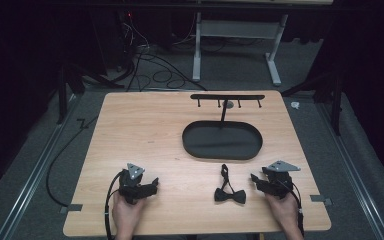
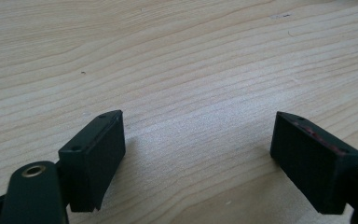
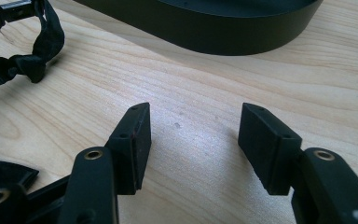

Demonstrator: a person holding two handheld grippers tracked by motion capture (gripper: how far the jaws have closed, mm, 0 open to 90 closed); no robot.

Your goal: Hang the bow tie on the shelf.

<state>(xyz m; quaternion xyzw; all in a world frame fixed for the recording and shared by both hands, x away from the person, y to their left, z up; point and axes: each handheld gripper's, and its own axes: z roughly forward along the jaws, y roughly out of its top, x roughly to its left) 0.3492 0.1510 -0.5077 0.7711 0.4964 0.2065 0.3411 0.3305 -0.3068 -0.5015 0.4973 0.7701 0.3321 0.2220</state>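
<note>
A black bow tie (image 1: 230, 195) lies flat on the table (image 1: 145, 130) in the lower right-centre of the high view, between the two grippers and nearer the right one. Its bow runs roughly left to right across the frame, tilted slightly, while its strap (image 1: 224, 175) loops from the bow toward the top of the frame, pointing at the tray (image 1: 222, 141). That tray, a dark oval with a low wall, sits right of centre with its long axis left to right; nothing lies in it. A post rises at its far edge and carries a bar with hooks (image 1: 227, 97), also running left to right. The left gripper (image 1: 150, 187) rests low at the lower left, jaws spread wide over bare wood with nothing between them. The right gripper (image 1: 256, 179) sits at the lower right, just beside the bow tie, jaws likewise spread apart and holding nothing. In the right gripper view the bow tie (image 3: 16, 65) shows at the upper left and the tray's wall (image 3: 223, 35) crosses the top.
</note>
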